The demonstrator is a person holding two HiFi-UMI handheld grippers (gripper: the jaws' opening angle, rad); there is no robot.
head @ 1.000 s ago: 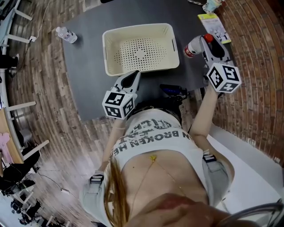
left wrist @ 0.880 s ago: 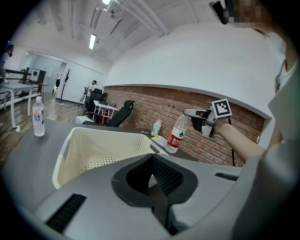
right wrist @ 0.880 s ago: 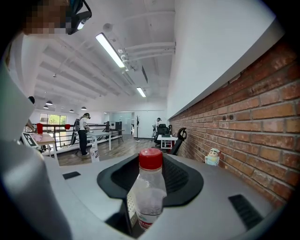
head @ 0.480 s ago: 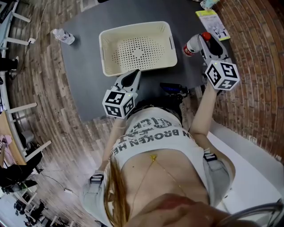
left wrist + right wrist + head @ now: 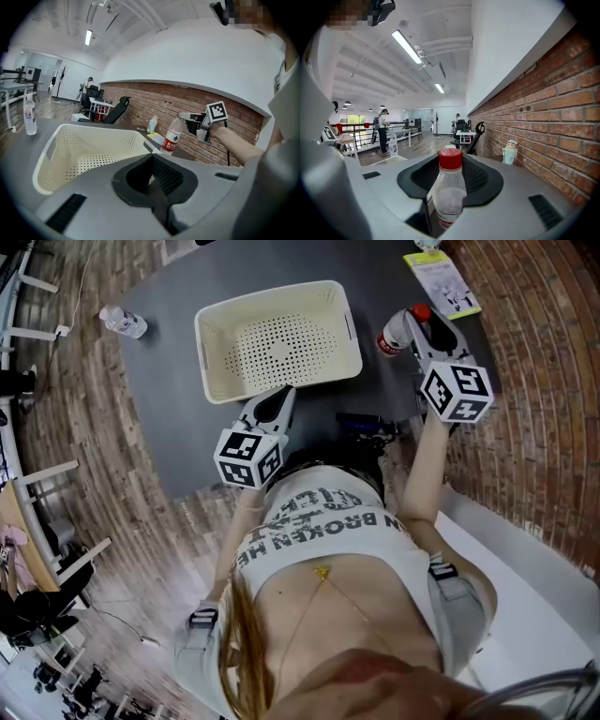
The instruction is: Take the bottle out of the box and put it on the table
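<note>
A clear water bottle [image 5: 389, 338] with a red cap [image 5: 450, 159] stands upright just right of the cream perforated basket [image 5: 211, 329], low over the dark table [image 5: 169, 399]. My right gripper [image 5: 405, 326] is shut on the bottle's body. The left gripper view shows the bottle [image 5: 172, 137] held from the right, its base at about the table's level; whether it touches I cannot tell. The basket's inside holds nothing. My left gripper [image 5: 281, 395] hovers at the basket's near wall, its jaws together with nothing in them.
A second clear bottle [image 5: 122, 322] stands at the table's far left corner. A yellow leaflet [image 5: 441, 282] and a small figure-shaped bottle [image 5: 510, 152] sit at the far right by the brick wall. A black object [image 5: 366, 427] lies at the table's near edge.
The right gripper has sunk a little with the bottle, still beside the basket's right wall. The left gripper has slid slightly along the basket's near wall.
</note>
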